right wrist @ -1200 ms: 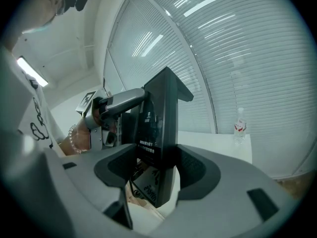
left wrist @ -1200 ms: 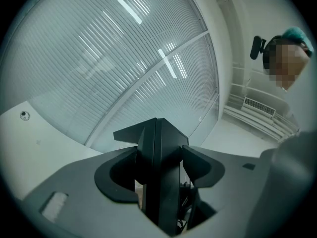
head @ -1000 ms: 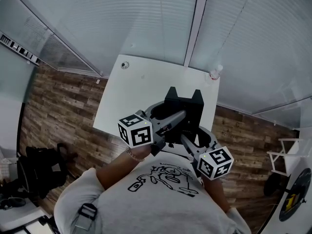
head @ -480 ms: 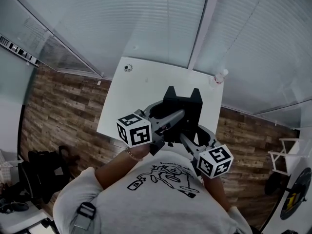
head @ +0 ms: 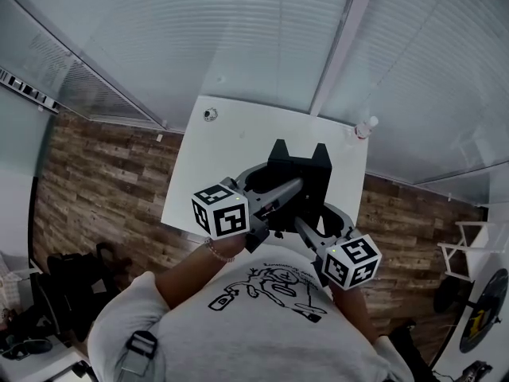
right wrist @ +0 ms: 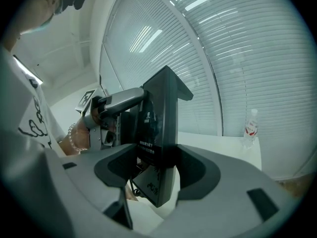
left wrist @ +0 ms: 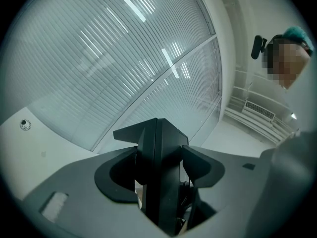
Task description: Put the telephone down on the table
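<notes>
Now, you are risking a tip: loosening one side first could send the telephone toppling off the near edge of the table. You are holding it upright over the table's near part, the left gripper and the right gripper each clamping a thin edge between its jaws.

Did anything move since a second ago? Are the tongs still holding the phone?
Almost nothing moved. In the head view the table and the bottle slid a little to the right, so the person probably shifted slightly. Nothing was grabbed or let go. The left tongs and right tongs still clamp the phone from either side, in the same pose.
</notes>
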`<action>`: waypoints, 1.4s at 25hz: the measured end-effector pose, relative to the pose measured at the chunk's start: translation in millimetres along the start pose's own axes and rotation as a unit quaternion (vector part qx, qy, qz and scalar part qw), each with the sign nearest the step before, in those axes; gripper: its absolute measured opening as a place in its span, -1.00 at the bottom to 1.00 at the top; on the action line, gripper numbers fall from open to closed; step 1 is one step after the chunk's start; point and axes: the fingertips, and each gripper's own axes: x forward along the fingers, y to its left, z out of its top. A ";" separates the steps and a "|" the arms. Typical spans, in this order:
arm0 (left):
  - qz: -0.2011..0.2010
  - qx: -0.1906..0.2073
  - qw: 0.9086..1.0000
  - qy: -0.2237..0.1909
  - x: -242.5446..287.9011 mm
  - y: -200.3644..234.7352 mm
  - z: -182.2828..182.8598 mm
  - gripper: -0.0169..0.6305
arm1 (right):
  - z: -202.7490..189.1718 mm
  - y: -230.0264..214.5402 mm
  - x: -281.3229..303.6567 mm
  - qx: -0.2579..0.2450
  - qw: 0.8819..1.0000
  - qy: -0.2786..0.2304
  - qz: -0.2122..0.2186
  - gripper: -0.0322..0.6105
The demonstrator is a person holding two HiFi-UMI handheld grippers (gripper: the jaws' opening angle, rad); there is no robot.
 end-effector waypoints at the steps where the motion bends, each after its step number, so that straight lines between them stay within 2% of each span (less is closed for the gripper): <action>1: 0.001 -0.001 1.000 0.002 0.8 1.8 -0.5 -0.11 | -0.6 -1.0 1.4 0.002 1.000 0.001 0.000 -0.17; 12: 0.011 -0.026 0.999 0.022 9.2 22.5 -20.0 -0.11 | -20.0 -13.1 10.2 0.028 0.999 0.022 -0.004 -0.17; 29: 0.026 -0.063 0.996 0.065 22.6 51.1 -77.5 -0.11 | -75.3 -39.6 18.4 0.066 0.996 0.066 -0.007 -0.17; 35: 0.024 -0.064 0.995 0.075 28.0 60.3 -94.7 -0.11 | -93.3 -49.7 23.7 0.072 0.994 0.080 -0.007 -0.17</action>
